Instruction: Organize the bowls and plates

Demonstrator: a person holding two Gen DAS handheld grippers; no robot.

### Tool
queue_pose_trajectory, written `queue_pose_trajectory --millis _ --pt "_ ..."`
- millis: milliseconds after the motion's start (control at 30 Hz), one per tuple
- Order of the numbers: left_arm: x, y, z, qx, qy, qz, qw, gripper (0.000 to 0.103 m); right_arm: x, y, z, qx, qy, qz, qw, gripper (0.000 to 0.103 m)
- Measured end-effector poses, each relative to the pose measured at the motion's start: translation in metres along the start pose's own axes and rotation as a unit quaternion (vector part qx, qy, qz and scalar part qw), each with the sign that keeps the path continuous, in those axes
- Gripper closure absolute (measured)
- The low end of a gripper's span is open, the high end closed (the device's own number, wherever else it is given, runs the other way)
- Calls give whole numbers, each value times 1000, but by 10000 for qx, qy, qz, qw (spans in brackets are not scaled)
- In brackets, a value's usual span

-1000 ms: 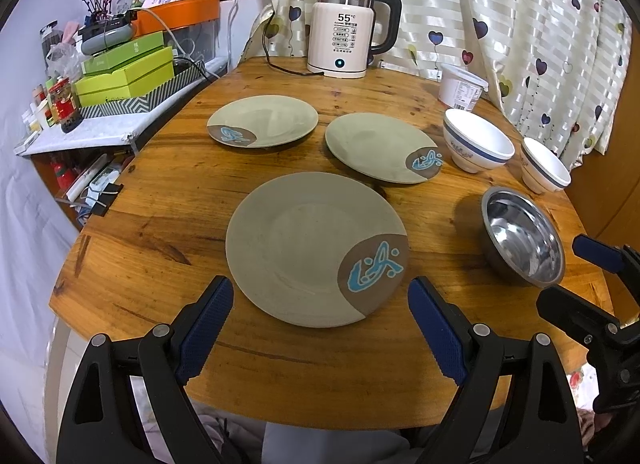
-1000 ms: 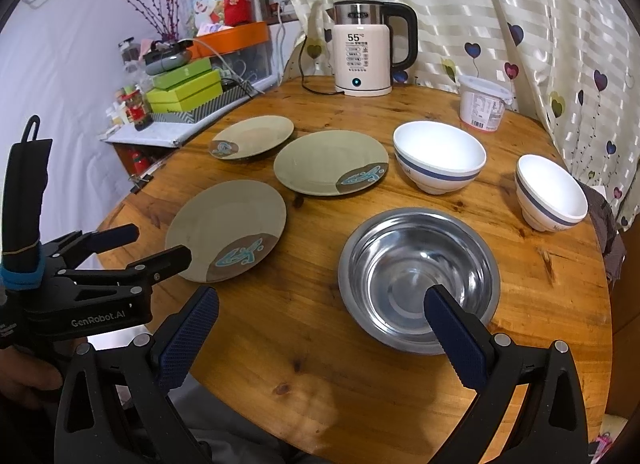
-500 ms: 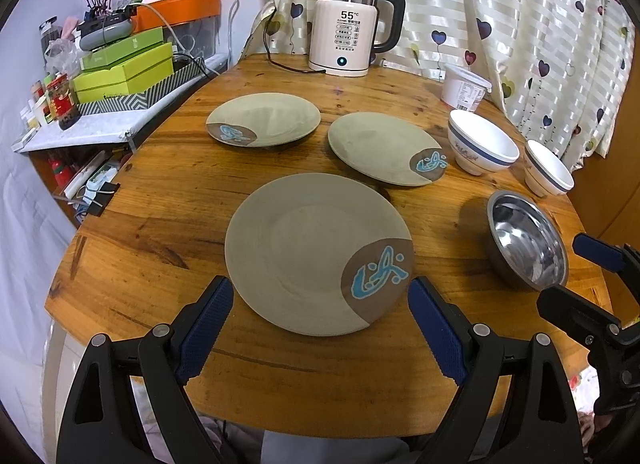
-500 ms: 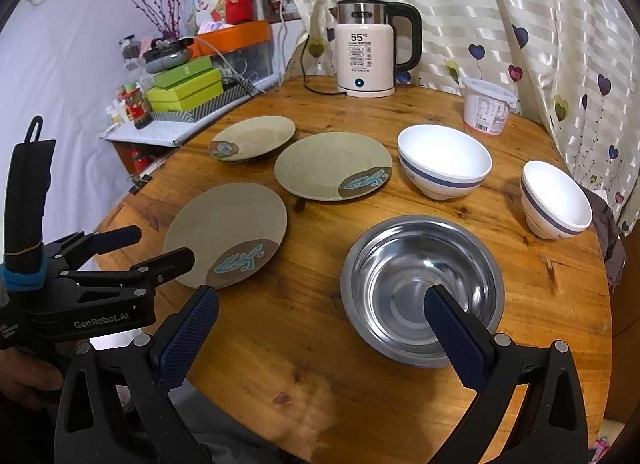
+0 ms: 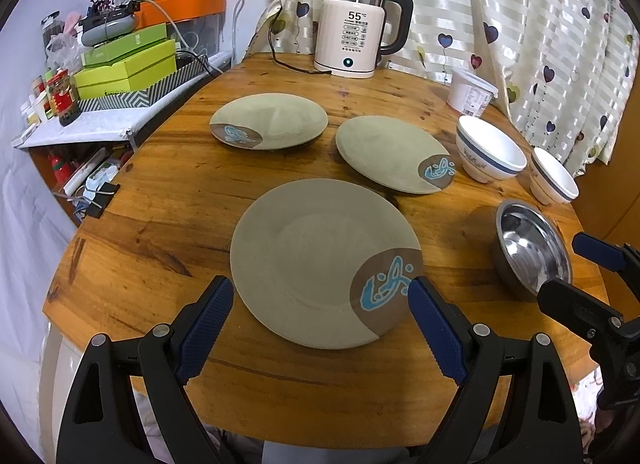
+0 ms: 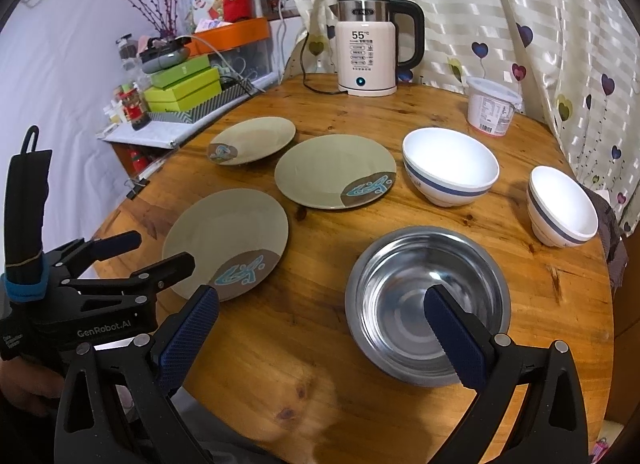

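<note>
Presently, my tally of the round wooden table (image 5: 168, 200), near edge to far edge.

Left gripper (image 5: 320, 304): jaws spread wide, empty, hovering at the near edge with a blue pad on either side of the nearest olive-green round plate with a brown-and-blue fish patch (image 5: 320, 260).

Right gripper (image 6: 320, 328): jaws equally wide, empty, one pad above the stainless steel bowl (image 6: 400, 288) at the near right edge.

Mid-table: second olive-green plate (image 6: 328, 172), apart from the first.

Toward the left edge: third olive-green plate (image 6: 256, 136), just beside the second.

Right side: large white bowl with a blue band (image 6: 450, 164), upright, near the second plate; smaller white banded bowl (image 6: 560, 204) at the right edge.

Far edge: white plastic tub with a printed label (image 6: 492, 108); cream electric kettle reading 55 (image 6: 366, 60), before the heart-print curtain (image 6: 520, 4).
</note>
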State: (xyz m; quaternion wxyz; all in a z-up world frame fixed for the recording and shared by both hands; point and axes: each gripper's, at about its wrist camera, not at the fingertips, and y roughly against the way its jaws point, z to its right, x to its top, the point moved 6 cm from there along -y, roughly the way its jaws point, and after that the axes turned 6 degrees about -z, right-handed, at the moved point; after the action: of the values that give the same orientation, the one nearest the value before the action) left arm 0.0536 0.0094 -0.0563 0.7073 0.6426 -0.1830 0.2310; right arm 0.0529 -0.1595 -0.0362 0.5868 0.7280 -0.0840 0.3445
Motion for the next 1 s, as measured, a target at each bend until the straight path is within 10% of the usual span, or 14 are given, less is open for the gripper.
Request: queue_pose_trajectory --millis 1000 --pt "46 -10 -63 -88 505 169 9985 21 73 -41 -29 427 86 -242 9988 5"
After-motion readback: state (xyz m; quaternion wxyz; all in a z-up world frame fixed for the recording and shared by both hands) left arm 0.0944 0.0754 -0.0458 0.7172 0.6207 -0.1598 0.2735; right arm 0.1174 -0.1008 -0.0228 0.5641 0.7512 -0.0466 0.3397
